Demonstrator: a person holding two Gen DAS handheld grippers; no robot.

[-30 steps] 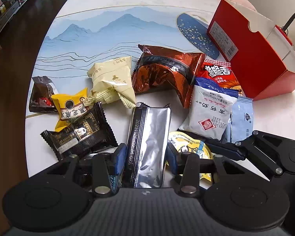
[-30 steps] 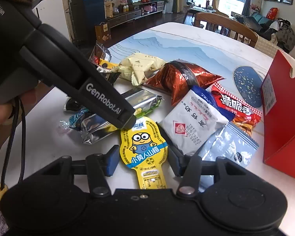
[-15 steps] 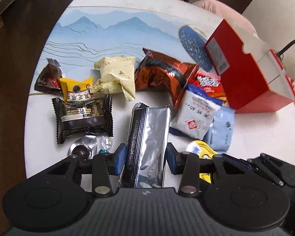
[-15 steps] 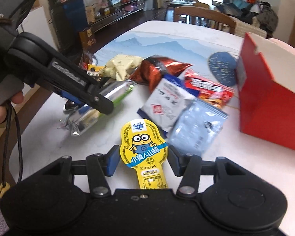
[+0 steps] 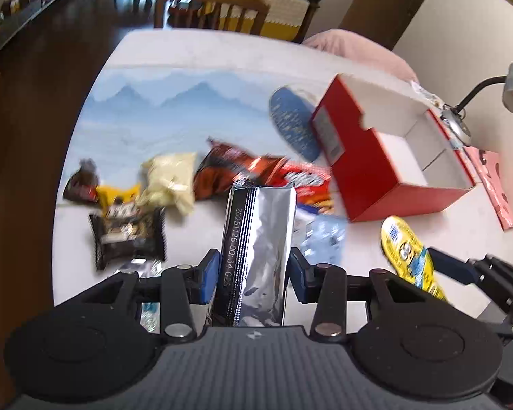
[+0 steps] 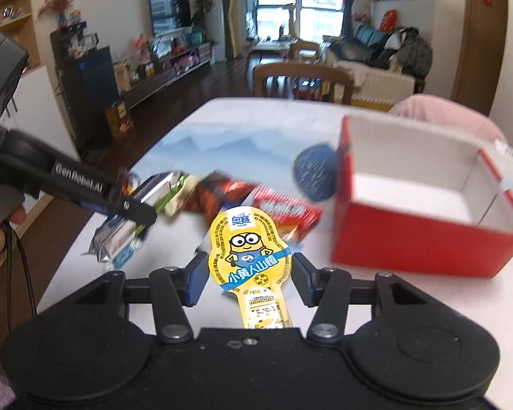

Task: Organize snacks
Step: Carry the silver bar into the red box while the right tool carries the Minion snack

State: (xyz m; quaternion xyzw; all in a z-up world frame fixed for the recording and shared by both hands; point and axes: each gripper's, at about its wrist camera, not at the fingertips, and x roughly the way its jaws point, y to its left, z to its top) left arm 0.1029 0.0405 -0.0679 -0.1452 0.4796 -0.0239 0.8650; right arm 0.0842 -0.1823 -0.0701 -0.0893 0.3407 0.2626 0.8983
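Silver foil packet and yellow Minions snack held aloft; red box apparently empty.

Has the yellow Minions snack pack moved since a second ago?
Yes. The yellow Minions snack pack, gripped in the right tongs, has been lifted off the table and carried toward the red box, away from the snack pile.

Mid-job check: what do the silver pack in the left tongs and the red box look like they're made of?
Silver pack: apparently metallised foil film, glossy; it creases and mirrors light, with a crimped, ridged end seal. Red box: likely paperboard, matte red outside, plain white inside; thin folded walls with a cut thumb notch and an inner divider.
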